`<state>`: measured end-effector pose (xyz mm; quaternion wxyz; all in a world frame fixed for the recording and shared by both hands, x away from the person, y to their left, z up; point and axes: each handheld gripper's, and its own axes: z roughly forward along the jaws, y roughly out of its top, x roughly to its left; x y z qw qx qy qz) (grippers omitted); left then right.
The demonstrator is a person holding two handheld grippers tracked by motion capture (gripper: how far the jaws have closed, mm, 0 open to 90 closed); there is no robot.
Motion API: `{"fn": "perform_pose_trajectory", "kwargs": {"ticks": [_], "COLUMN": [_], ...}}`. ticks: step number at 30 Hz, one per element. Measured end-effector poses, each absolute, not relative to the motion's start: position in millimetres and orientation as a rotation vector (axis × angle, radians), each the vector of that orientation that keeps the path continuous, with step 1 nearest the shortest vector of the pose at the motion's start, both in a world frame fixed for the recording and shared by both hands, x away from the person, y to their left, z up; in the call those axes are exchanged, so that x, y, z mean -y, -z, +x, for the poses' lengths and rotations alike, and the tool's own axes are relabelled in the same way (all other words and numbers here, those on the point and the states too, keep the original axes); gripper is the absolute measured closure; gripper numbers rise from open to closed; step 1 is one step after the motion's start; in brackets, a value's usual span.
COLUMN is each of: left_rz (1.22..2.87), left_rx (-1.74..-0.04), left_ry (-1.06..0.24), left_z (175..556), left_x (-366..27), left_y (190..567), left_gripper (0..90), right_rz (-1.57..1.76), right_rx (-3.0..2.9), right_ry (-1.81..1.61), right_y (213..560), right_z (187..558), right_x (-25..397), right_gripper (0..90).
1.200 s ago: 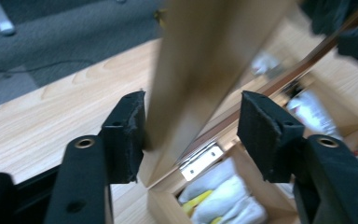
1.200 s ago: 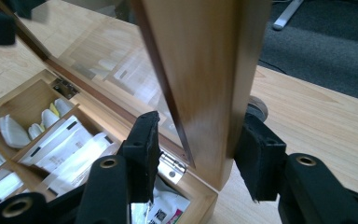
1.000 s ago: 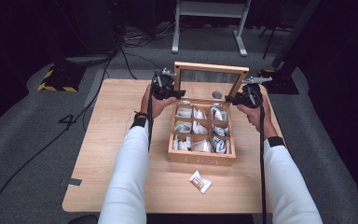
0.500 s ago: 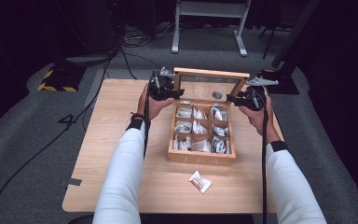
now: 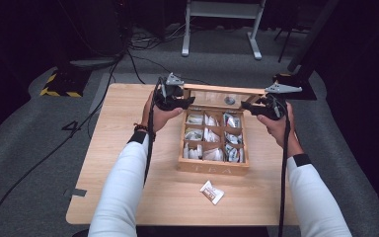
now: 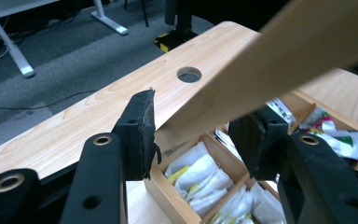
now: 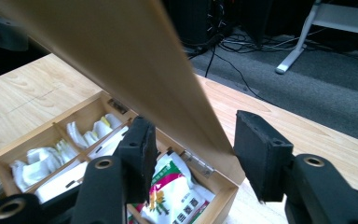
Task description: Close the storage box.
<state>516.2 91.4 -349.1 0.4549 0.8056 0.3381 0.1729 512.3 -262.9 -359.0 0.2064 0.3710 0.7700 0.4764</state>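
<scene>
A loose sachet [image 5: 211, 192] lies nearest on the table [image 5: 128, 148], unmoved. Behind it the box [image 5: 213, 168] sits mid-table, packets in its compartments. The lid [image 5: 224, 95] has tipped further back than before. Left gripper [image 5: 183, 102] and right gripper [image 5: 250, 106], both wide open, straddle its side edges.

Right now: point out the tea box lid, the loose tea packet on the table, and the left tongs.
tea box lid [image 7: 121, 60]: right gripper view, on its flat wooden panel.
loose tea packet [image 5: 211, 192]: high view, middle of the wrapper.
left tongs [image 6: 196, 135]: left gripper view, midway between the fingertips.
</scene>
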Motion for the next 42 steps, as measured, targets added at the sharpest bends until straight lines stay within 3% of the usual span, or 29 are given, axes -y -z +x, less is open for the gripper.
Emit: {"fn": "perform_pose_trajectory", "kwargs": {"ticks": [13,28,42], "left_rz": [2.015,2.063,2.081], "left_rx": [-0.786,-0.771,-0.758], "left_ry": [-0.419,-0.442,-0.424], "left_z": [491,470,451], "left_x": [-96,-98,-103], "left_y": [346,349,364], "left_gripper": [46.9,35.8,34.2], "right_rz": [1.007,0.928,0.885], "right_rx": [-2.164,-2.201,-2.24], "right_ry": [-1.327,-1.3,-1.245], "right_y": [360,360,370], "right_z": [490,466,446], "right_x": [268,267,273], "right_gripper": [41.9,38.3,36.9]}}
